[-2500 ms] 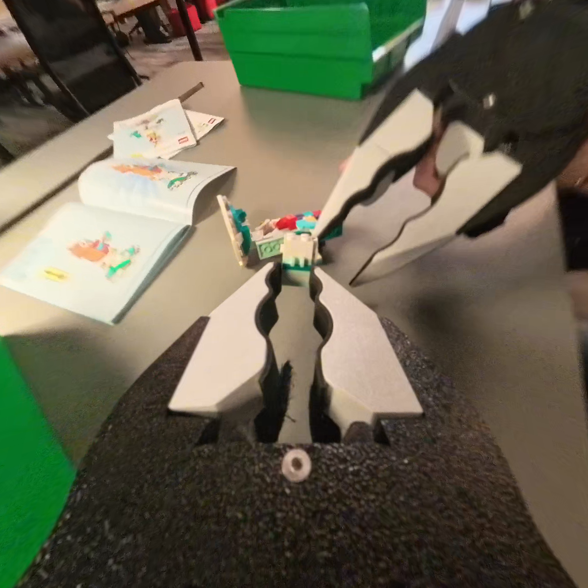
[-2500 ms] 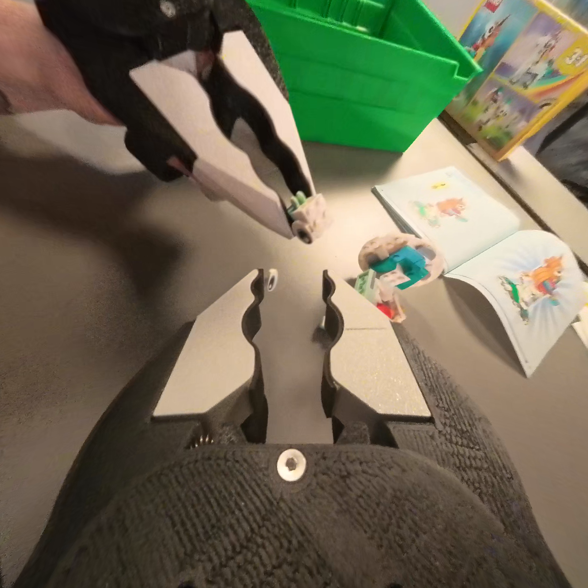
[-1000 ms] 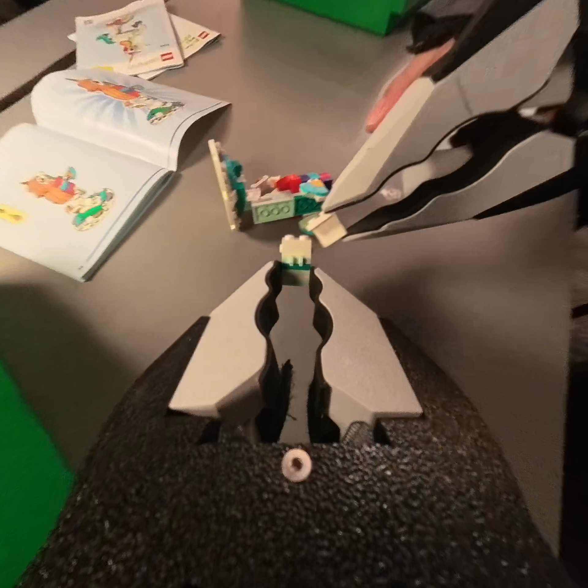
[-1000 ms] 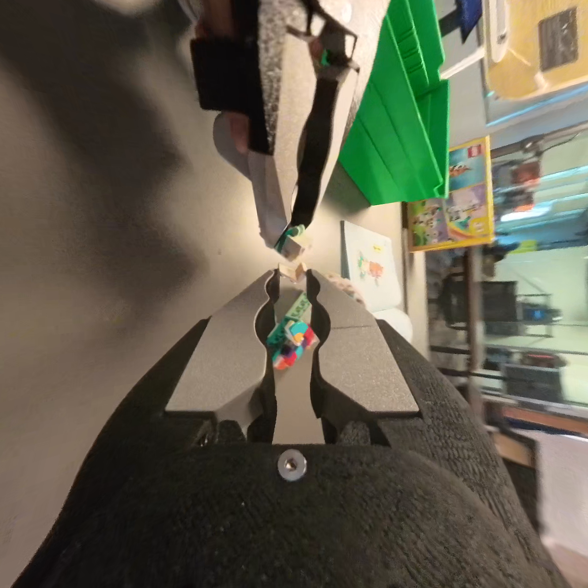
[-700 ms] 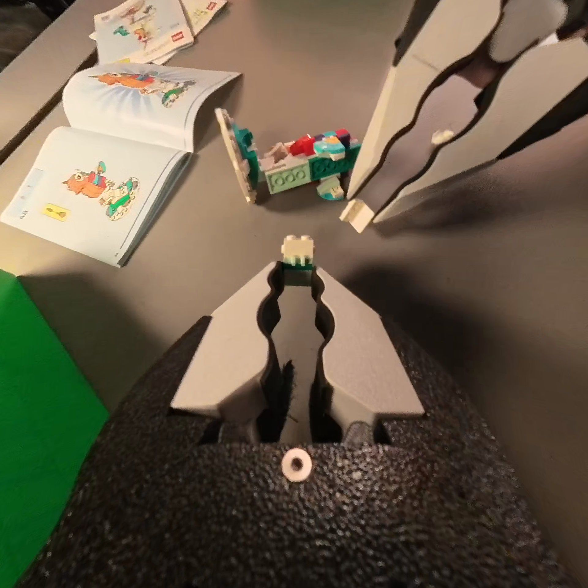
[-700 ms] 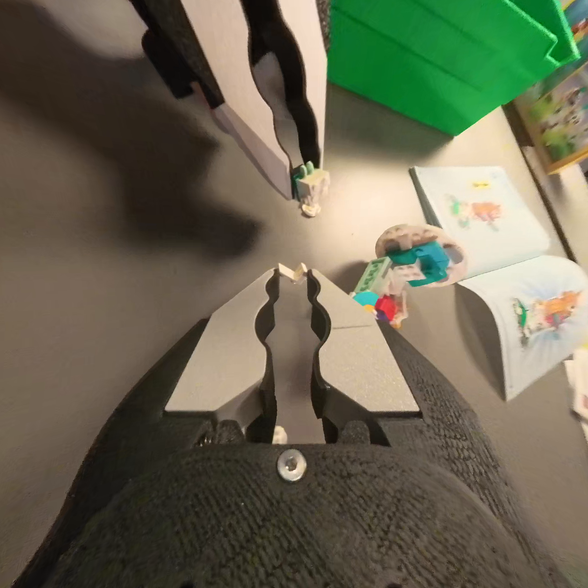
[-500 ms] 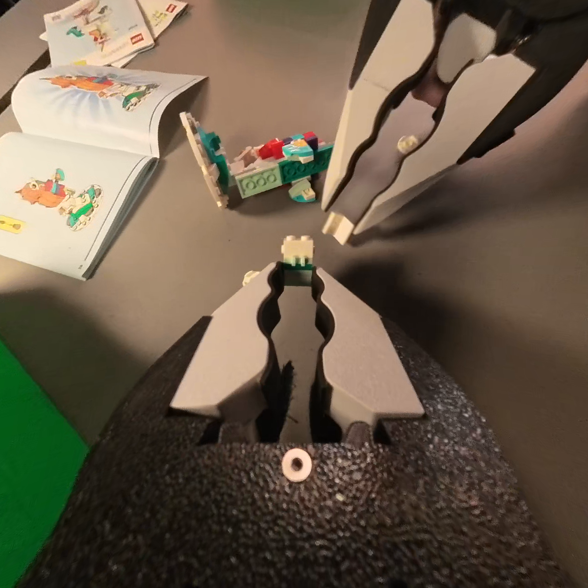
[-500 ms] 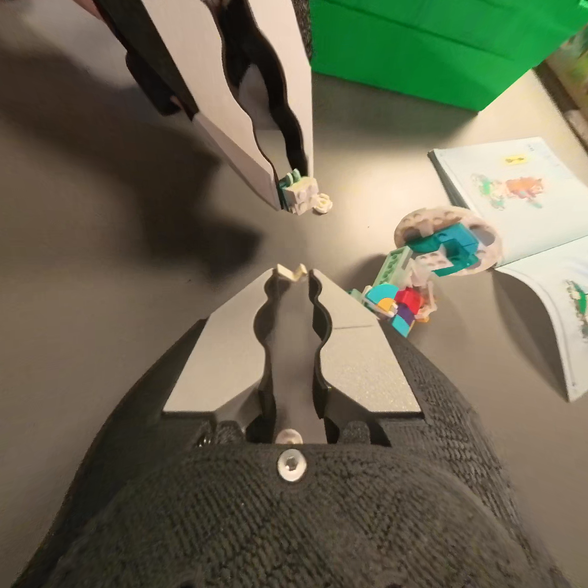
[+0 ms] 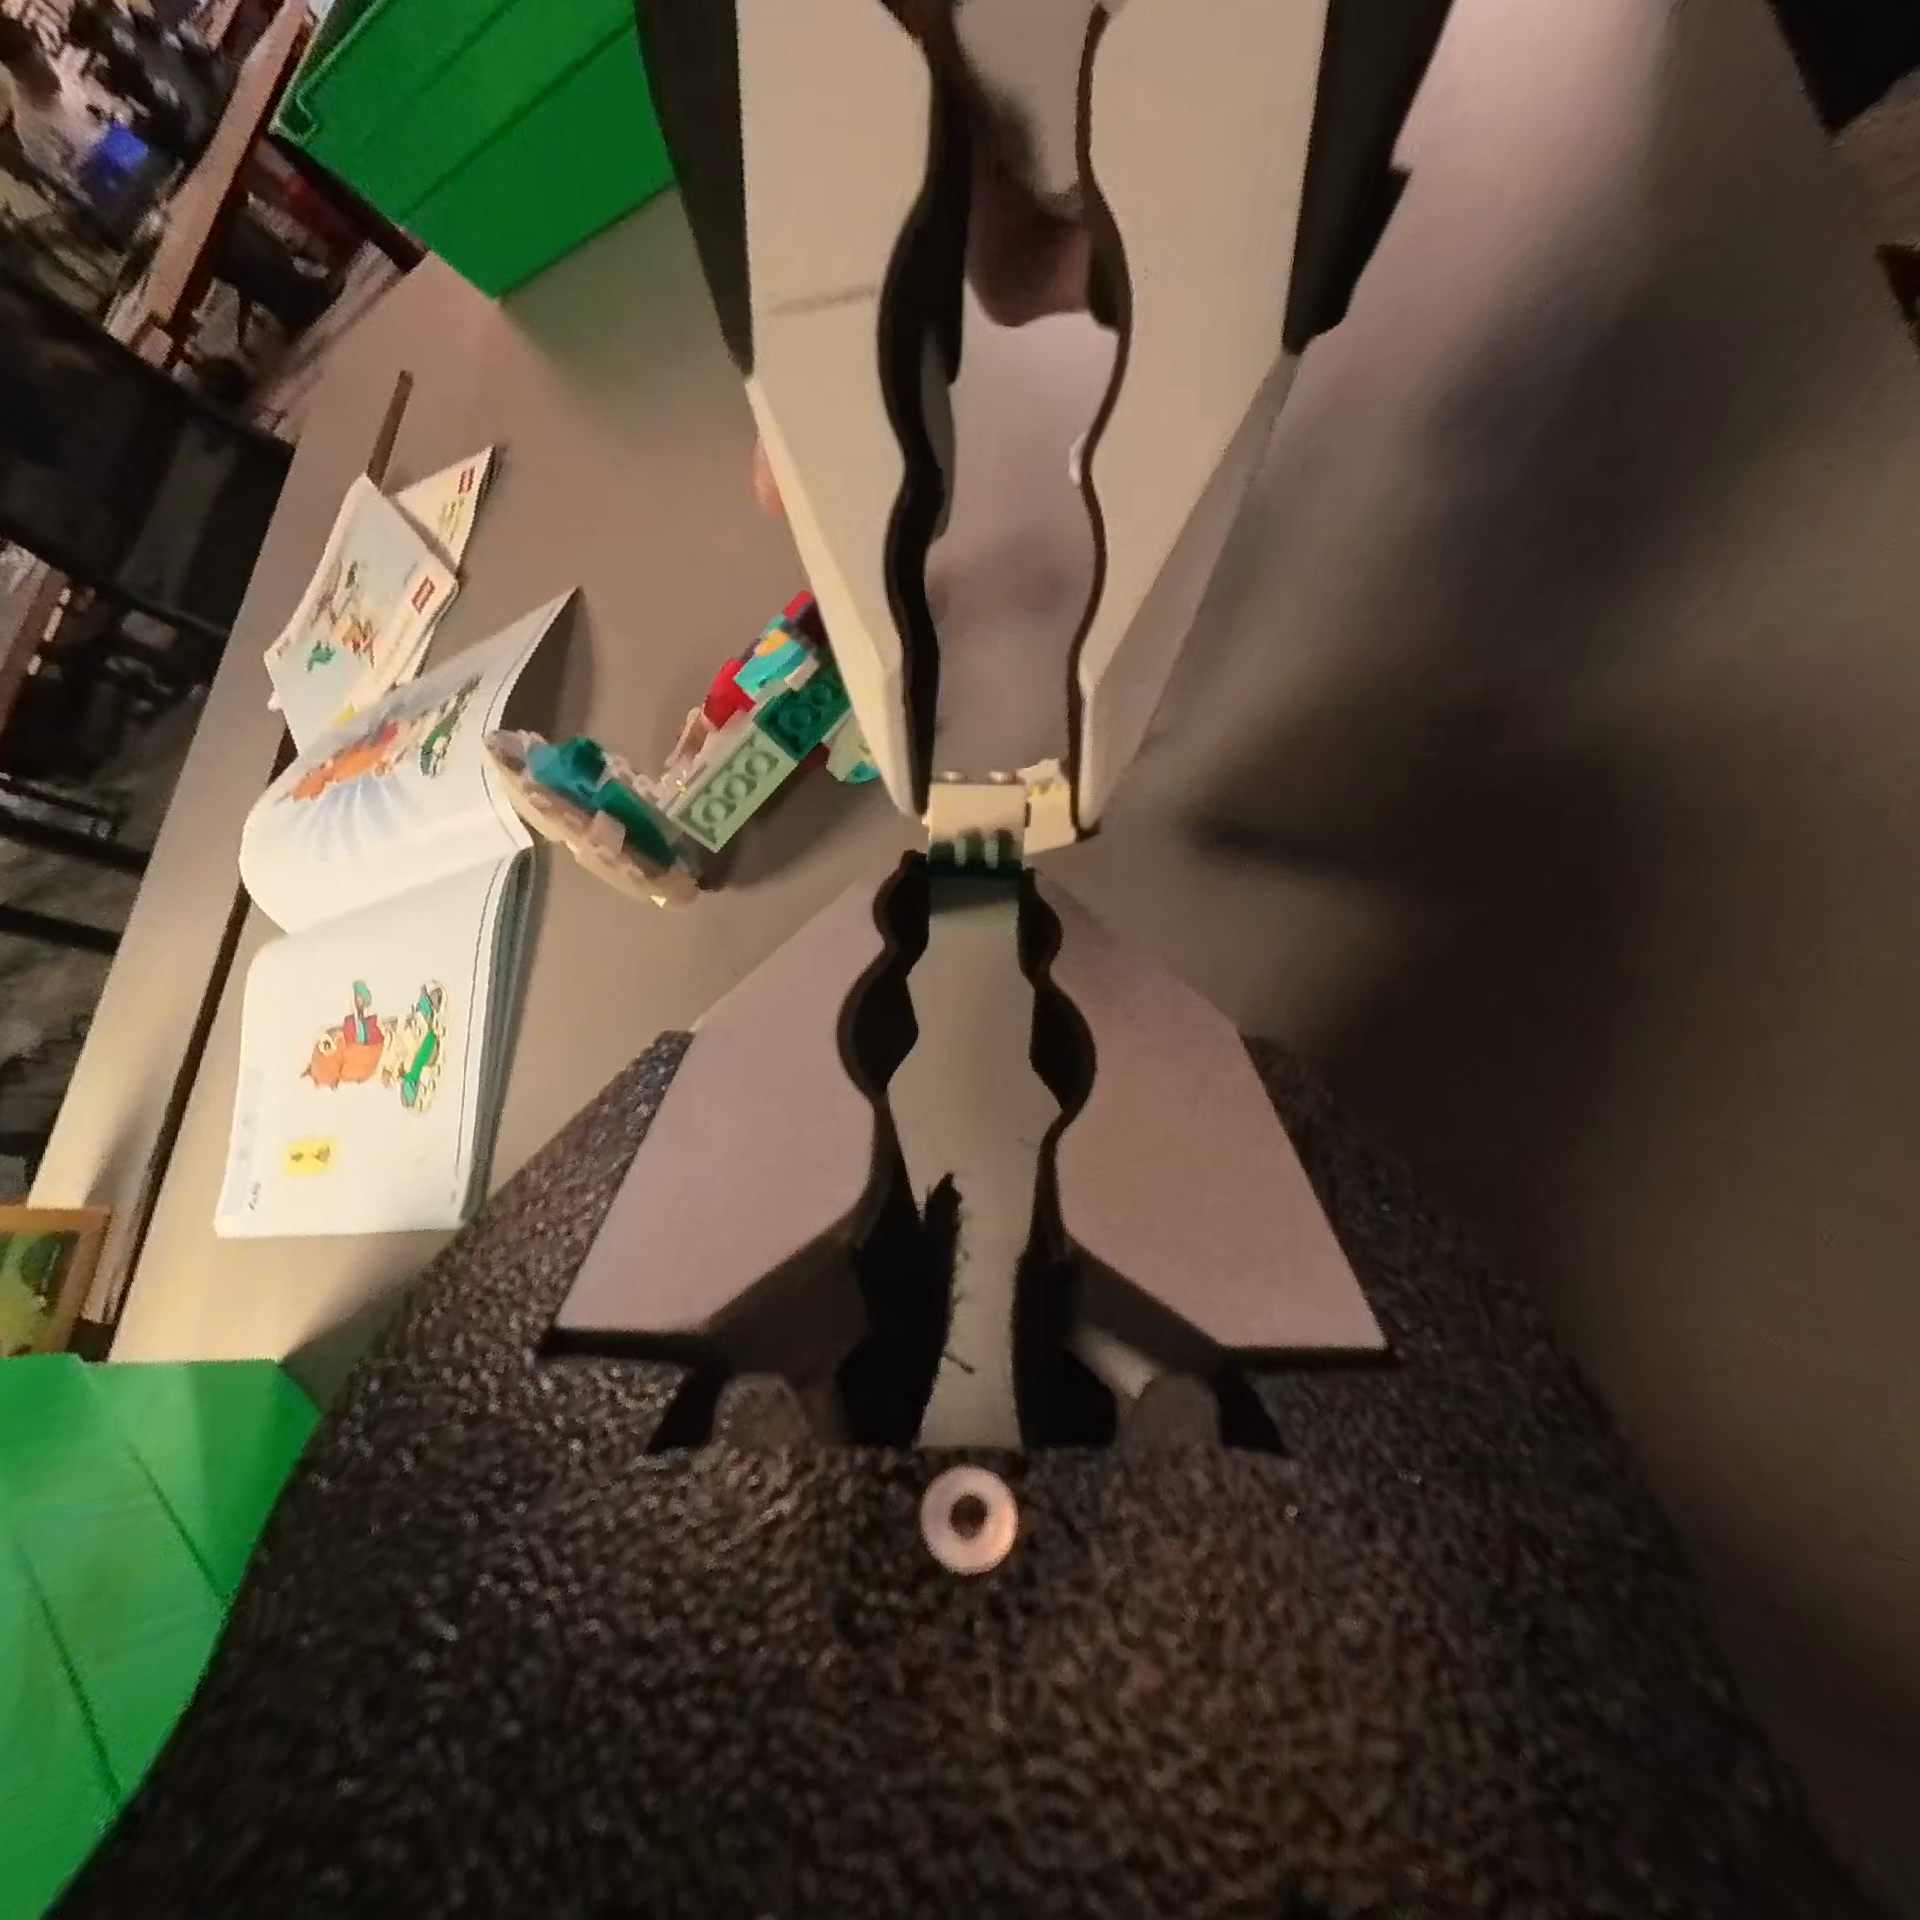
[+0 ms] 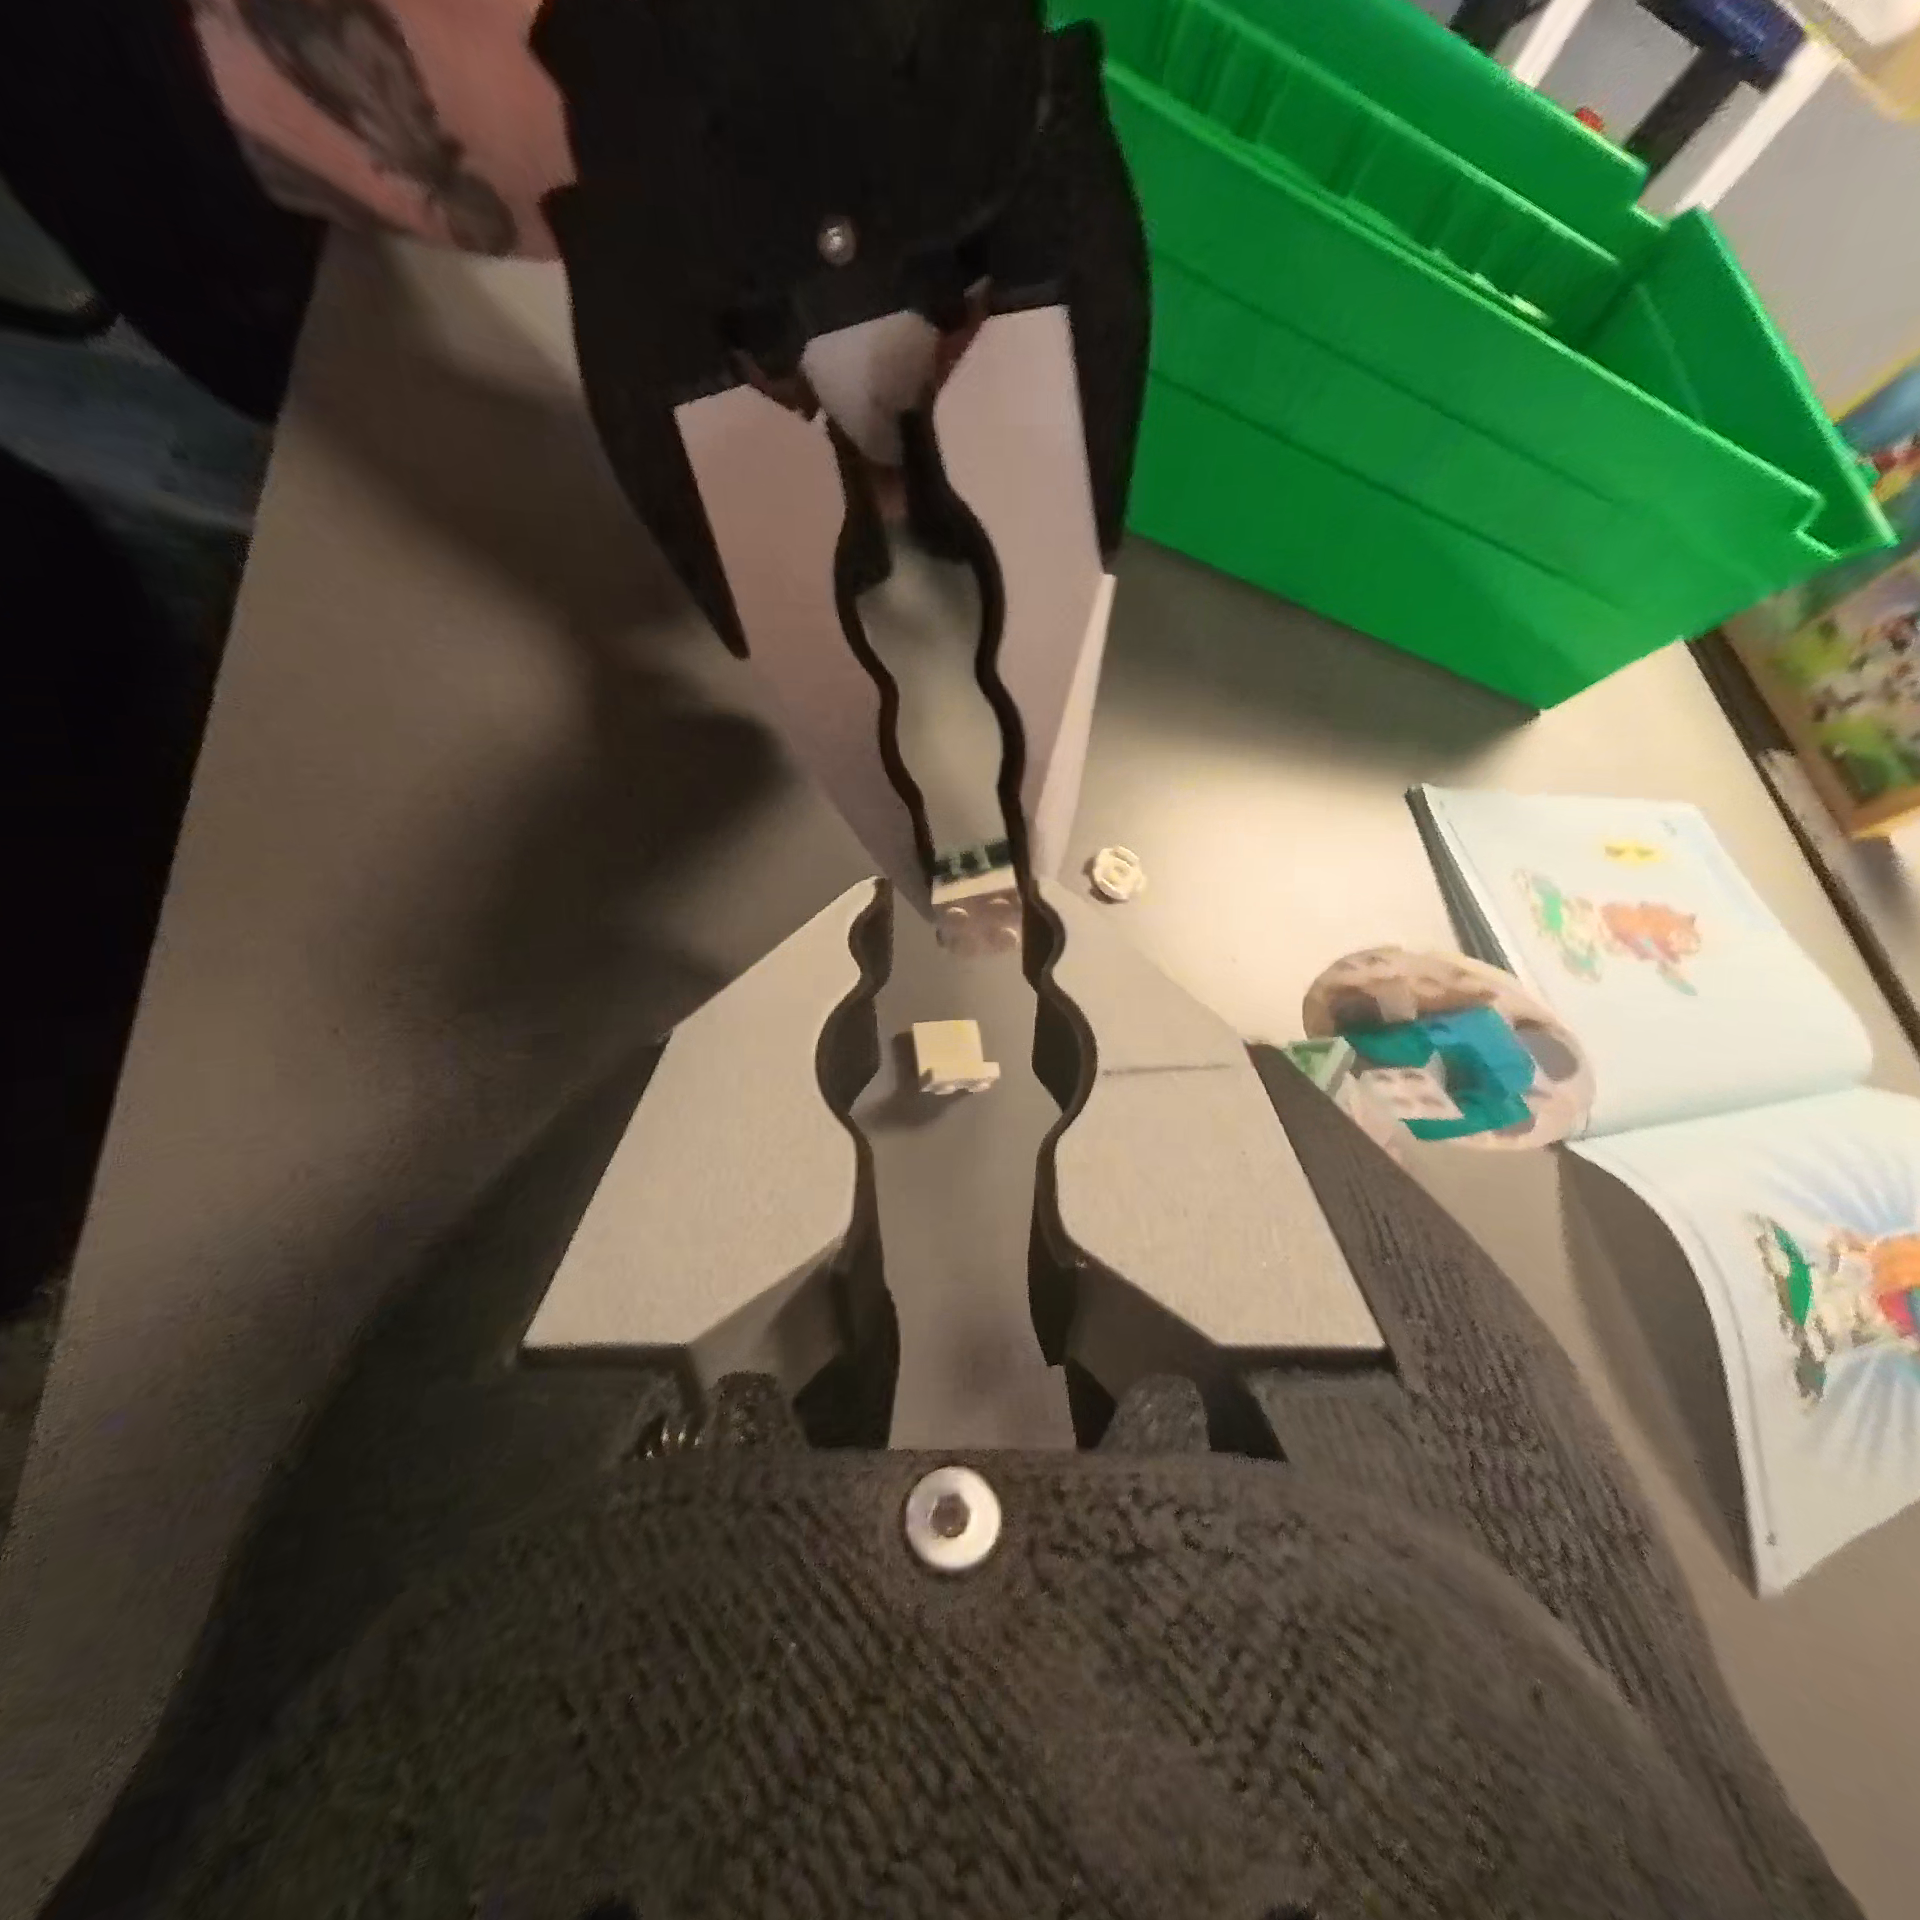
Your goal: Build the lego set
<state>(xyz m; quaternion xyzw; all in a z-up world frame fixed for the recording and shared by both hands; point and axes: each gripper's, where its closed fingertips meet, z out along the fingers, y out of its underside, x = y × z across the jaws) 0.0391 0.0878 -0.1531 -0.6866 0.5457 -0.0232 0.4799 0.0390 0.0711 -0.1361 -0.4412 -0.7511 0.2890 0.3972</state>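
Currently my left gripper [image 9: 971,883] is clamped on a small brick stack [image 9: 975,831], dark green below and cream above, and holds it above the table. My right gripper [image 10: 961,899] points straight at it, tip to tip. Its fingers stand apart on either side of the stack's cream end without pinching it, so I read that gripper as parted and holding nothing. A loose cream brick [image 10: 951,1055] lies on the table, showing in the gap between the right fingers. Just past the tips, a small round white stud piece [image 10: 1117,871] also rests on the table. To one side a half-built model [image 10: 1444,1049] lies tipped over, a tan round plate with teal, pale green and red bricks. It is nearly touching an open instruction booklet [image 9: 364,987], with thinner leaflets [image 9: 364,603] beyond that. The grey table [image 10: 416,831] is matte and deep in the grippers' shadows. Stacked green bins [image 10: 1403,416] stand at its far end, a colourful set box [image 10: 1849,675] leans at the edge, and dark furniture [image 9: 125,447] fills the dim room behind.
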